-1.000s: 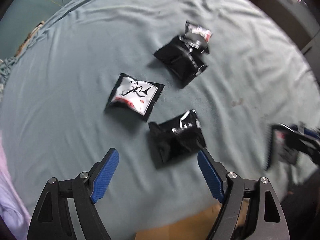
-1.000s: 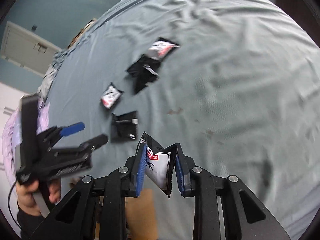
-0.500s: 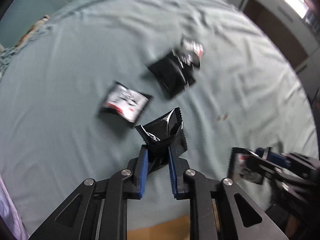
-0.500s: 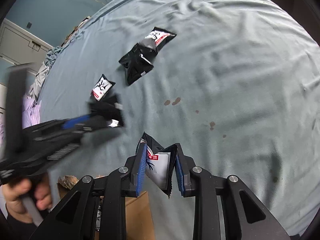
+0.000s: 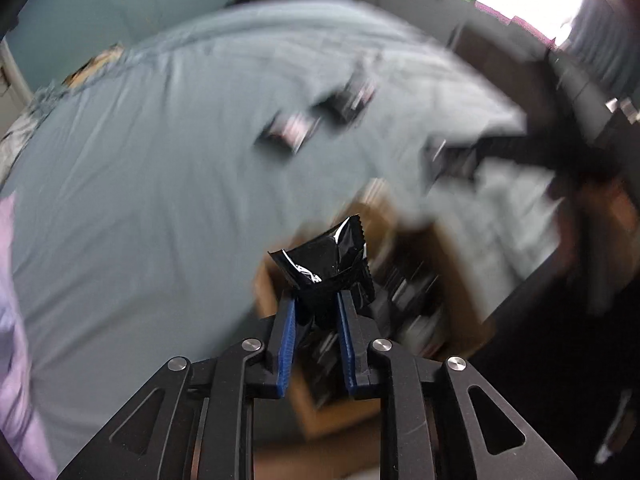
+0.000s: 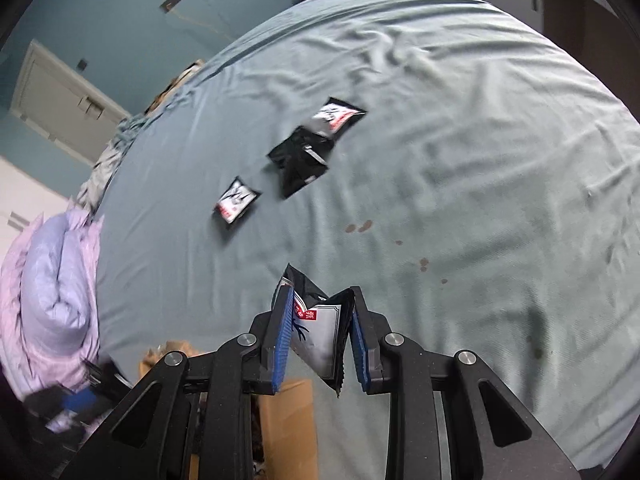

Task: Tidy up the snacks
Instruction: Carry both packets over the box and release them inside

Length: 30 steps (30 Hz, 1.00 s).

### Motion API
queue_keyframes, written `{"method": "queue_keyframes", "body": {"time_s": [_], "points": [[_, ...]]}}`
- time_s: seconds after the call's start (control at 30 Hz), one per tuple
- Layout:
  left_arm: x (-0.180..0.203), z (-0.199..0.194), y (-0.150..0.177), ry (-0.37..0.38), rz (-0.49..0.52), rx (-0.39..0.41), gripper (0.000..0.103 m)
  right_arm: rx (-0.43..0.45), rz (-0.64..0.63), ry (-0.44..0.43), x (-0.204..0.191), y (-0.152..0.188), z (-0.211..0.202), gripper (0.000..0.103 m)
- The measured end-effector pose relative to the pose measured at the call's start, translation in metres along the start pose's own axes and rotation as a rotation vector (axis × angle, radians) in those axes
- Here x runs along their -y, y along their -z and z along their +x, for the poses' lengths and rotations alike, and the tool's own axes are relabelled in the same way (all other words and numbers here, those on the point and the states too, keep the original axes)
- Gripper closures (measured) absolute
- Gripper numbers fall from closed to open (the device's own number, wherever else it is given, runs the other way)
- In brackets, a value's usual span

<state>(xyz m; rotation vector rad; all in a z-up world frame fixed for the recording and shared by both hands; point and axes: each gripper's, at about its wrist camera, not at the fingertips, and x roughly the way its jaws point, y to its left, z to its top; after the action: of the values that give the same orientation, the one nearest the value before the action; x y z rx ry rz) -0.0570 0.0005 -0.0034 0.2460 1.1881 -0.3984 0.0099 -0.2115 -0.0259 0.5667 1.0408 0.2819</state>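
My left gripper [image 5: 316,298] pinches a crumpled black snack packet [image 5: 328,256] by its lower edge; its jaws are opening slightly, with the pads still on the packet. It hangs over an open cardboard box [image 5: 308,404] that holds several packets. My right gripper [image 6: 320,292] is shut on a white-faced snack packet [image 6: 316,324] with red and black print, above the bed's near edge. On the sheet lie a white-faced packet [image 6: 236,204], a black packet [image 6: 300,160] and another white-faced one [image 6: 336,116] touching it.
The grey-green bed sheet [image 6: 440,160] is wrinkled and stained near the middle. A lilac quilt [image 6: 52,280] is bunched at the left. The box [image 6: 288,412] stands below the bed's near edge. The left wrist view is blurred by motion.
The left gripper closed on the black packet, lifted it off the sheet and swung it back over the cardboard box. The right gripper kept its packet and rose a little.
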Motion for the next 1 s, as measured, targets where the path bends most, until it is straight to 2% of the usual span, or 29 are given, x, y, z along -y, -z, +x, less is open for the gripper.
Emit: {"method": "queue_keyframes", "body": {"time_s": [0.07,0.1,0.13,0.17,0.2,0.23,0.27,0.33,0.4,0.47,0.5,0.53,0.6,0.67,0.8,0.87,0.9,0.97,1.0], "points": [[-0.003,0.007,0.000,0.004,-0.012,-0.032,0.082,0.000,0.002,-0.008,-0.001,0.001,-0.004,0.078],[-0.006,0.008,-0.004,0.023,-0.031,-0.036,0.076,0.006,-0.004,-0.019,-0.002,0.002,-0.007,0.078],[-0.007,0.007,-0.007,0.038,-0.044,-0.030,0.060,0.018,-0.014,-0.032,-0.005,0.003,-0.011,0.078],[-0.008,0.004,-0.010,0.041,-0.052,-0.004,0.049,0.028,-0.024,-0.043,-0.007,0.004,-0.015,0.078],[-0.008,-0.001,-0.012,0.031,-0.053,0.031,0.032,0.040,-0.040,-0.061,-0.010,0.008,-0.020,0.078],[-0.008,-0.005,-0.012,0.016,-0.052,0.067,0.027,0.042,-0.047,-0.071,-0.012,0.011,-0.023,0.078],[-0.009,-0.008,-0.012,0.002,-0.051,0.089,0.027,0.042,-0.056,-0.091,-0.013,0.016,-0.026,0.078],[-0.011,-0.007,-0.011,-0.016,-0.059,0.086,0.027,0.043,-0.074,-0.160,-0.017,0.024,-0.034,0.078],[-0.012,-0.008,-0.010,-0.045,-0.073,0.093,0.027,0.021,-0.110,-0.288,-0.026,0.034,-0.042,0.078],[-0.016,-0.014,-0.009,-0.060,-0.088,0.123,0.027,-0.048,-0.161,-0.403,-0.036,0.043,-0.040,0.077],[-0.019,-0.016,-0.009,-0.073,-0.097,0.137,0.027,-0.080,-0.194,-0.428,-0.042,0.048,-0.037,0.077],[-0.021,-0.018,-0.009,-0.095,-0.108,0.150,0.027,-0.092,-0.224,-0.425,-0.046,0.052,-0.036,0.077],[-0.029,-0.019,-0.011,-0.139,-0.139,0.160,0.027,-0.112,-0.337,-0.362,-0.063,0.064,-0.032,0.077],[-0.036,-0.017,-0.013,-0.137,-0.174,0.151,0.027,-0.124,-0.380,-0.300,-0.069,0.070,-0.026,0.076],[-0.043,-0.017,-0.011,-0.114,-0.212,0.144,0.025,-0.117,-0.353,-0.179,-0.067,0.070,-0.016,0.072],[-0.042,-0.017,-0.011,-0.120,-0.212,0.147,0.024,-0.098,-0.331,-0.174,-0.063,0.067,-0.019,0.054],[-0.042,-0.017,-0.011,-0.122,-0.213,0.147,0.024,-0.090,-0.323,-0.184,-0.063,0.066,-0.022,0.048],[-0.041,-0.017,-0.011,-0.124,-0.213,0.145,0.024,-0.083,-0.309,-0.203,-0.060,0.064,-0.027,0.024],[-0.041,-0.017,-0.011,-0.126,-0.212,0.144,0.024,-0.086,-0.298,-0.211,-0.058,0.063,-0.028,0.023]]}}
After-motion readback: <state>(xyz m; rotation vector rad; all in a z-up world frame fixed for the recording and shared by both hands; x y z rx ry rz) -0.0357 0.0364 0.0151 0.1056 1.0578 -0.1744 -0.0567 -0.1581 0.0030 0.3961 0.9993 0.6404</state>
